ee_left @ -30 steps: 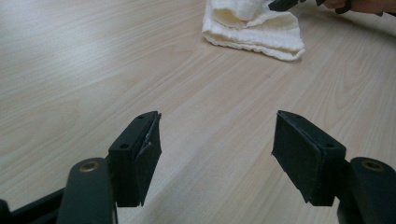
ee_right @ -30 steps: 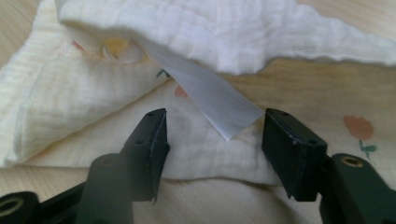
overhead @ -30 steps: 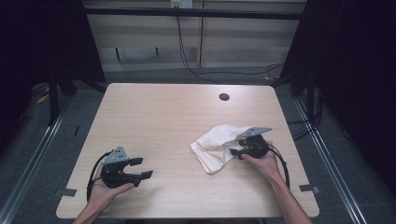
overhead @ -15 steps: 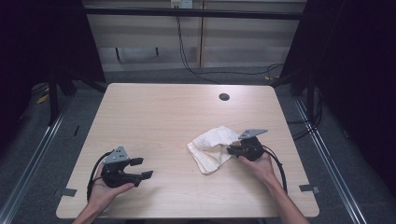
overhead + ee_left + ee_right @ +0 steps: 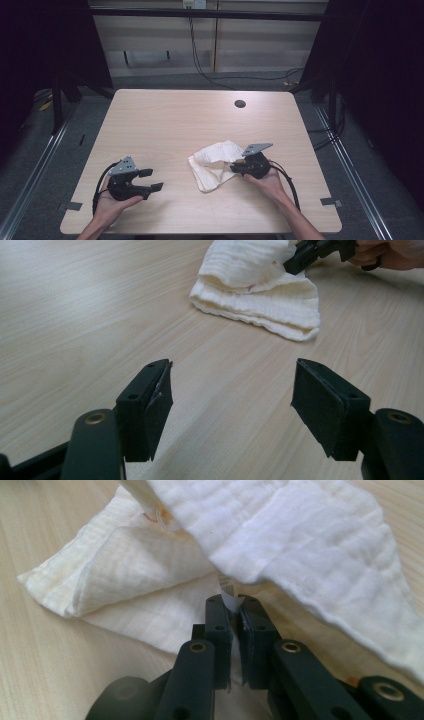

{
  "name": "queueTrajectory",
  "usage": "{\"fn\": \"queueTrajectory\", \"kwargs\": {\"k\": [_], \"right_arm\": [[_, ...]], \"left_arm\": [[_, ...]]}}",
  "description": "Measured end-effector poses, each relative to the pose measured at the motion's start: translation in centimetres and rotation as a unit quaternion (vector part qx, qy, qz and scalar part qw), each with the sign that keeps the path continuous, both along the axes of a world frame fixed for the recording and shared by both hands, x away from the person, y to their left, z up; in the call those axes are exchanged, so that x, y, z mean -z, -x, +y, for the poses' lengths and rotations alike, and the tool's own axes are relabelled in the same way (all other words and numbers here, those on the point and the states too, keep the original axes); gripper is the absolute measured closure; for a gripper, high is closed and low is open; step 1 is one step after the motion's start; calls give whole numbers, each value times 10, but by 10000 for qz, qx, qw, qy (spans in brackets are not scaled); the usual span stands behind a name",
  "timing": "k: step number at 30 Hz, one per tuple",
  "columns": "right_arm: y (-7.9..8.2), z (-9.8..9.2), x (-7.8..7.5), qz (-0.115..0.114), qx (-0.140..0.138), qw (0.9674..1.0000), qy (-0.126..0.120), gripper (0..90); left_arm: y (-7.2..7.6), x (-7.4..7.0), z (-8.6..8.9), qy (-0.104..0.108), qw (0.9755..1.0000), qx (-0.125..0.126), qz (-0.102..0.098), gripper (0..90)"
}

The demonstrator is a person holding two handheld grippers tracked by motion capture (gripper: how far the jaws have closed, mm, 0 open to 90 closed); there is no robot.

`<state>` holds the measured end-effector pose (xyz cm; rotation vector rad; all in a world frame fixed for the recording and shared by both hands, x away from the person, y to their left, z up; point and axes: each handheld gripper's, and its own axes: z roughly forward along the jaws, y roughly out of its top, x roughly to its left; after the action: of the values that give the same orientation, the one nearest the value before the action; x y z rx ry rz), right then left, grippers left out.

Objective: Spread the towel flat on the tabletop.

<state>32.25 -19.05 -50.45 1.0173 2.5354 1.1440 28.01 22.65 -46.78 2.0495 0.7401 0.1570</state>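
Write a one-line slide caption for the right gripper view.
Right gripper shut on the edge of a white cloth, lifting one layer off the folded rest on the wooden table.

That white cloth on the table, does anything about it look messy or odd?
The white cloth lies rumpled and unevenly folded, one flap lifted where the right gripper pinches its edge and small tag. Faint orange-brown stains mark it. Nothing looks torn or spilled.

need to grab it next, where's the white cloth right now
In the high view the white cloth lies crumpled on the table, right of centre near the front edge, its edge pinched in the right gripper.
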Motion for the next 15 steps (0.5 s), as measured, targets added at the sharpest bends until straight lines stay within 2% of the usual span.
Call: {"fn": "queueTrajectory", "kwargs": {"k": [7,10,15], "right_arm": [[7,21,0,51,-321,9995,-52,846],[8,26,0,111,-354,9992,-127,855],[13,39,0,113,-438,9989,-113,865]], "left_arm": [[0,0,0,-30,10000,-12,16,327],[0,0,0,-21,10000,-15,16,327],[-1,0,0,-23,10000,-43,4,334]]}}
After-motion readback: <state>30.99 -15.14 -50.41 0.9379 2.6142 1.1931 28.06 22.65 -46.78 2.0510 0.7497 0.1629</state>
